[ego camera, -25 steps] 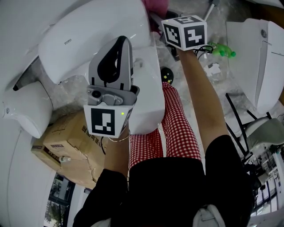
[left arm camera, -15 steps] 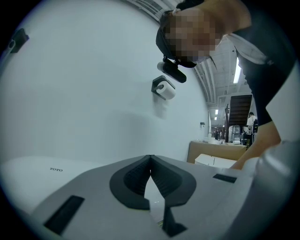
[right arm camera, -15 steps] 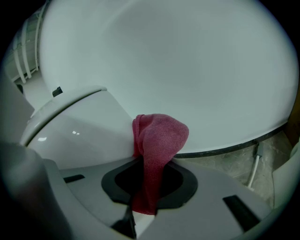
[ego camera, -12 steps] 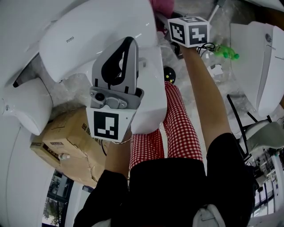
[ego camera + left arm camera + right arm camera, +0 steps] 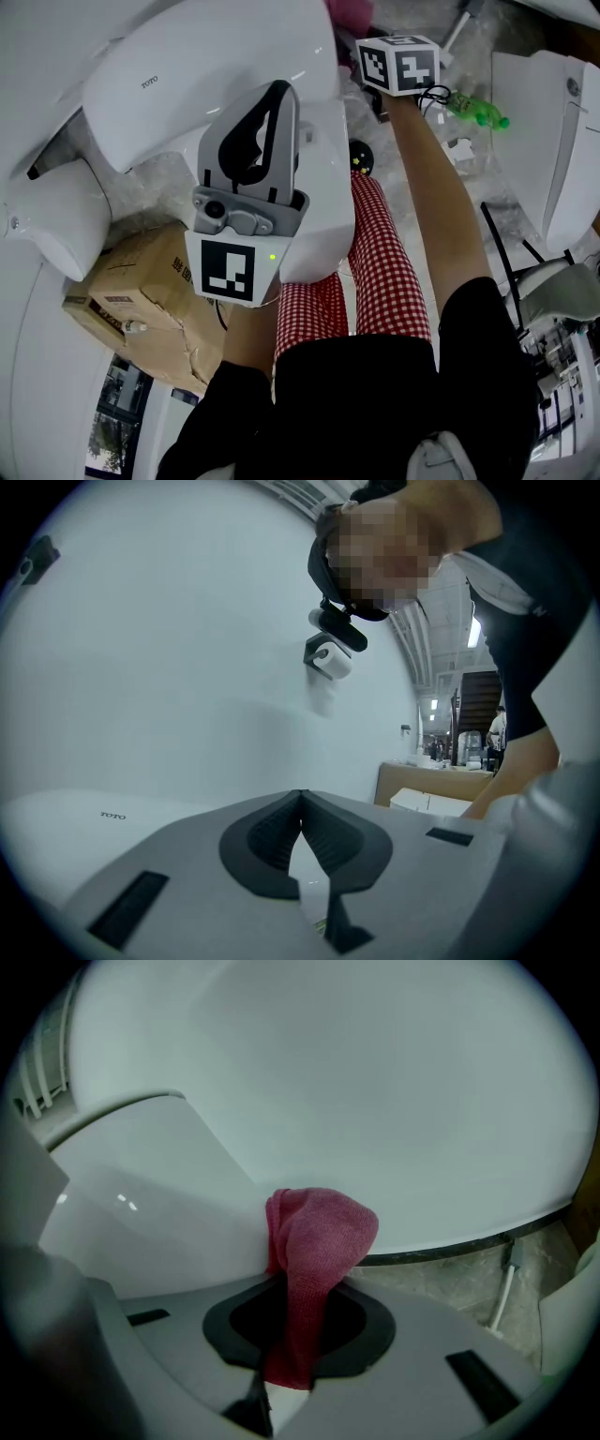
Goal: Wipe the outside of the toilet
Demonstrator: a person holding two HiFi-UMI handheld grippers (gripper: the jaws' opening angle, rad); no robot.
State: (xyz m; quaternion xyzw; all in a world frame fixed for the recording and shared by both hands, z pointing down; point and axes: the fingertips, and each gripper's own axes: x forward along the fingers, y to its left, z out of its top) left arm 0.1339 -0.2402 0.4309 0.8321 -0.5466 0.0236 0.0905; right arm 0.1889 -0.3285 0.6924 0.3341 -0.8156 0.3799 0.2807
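Presently we log 1 glossy white toilet (image 5: 187,70), edges cropped; right gripper (image 5: 302,1283) pinches pink cloth (image 5: 319,1232), tail hidden; left gripper (image 5: 300,803) closed, empty.

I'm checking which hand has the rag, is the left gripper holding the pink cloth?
No, the left gripper is shut on nothing; the pink cloth sits clamped in the right gripper.

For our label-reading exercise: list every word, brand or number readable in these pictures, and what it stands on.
"TOTO": on the white toilet lid, seen in the head and left gripper views.
Print on the cardboard box: too small to read.
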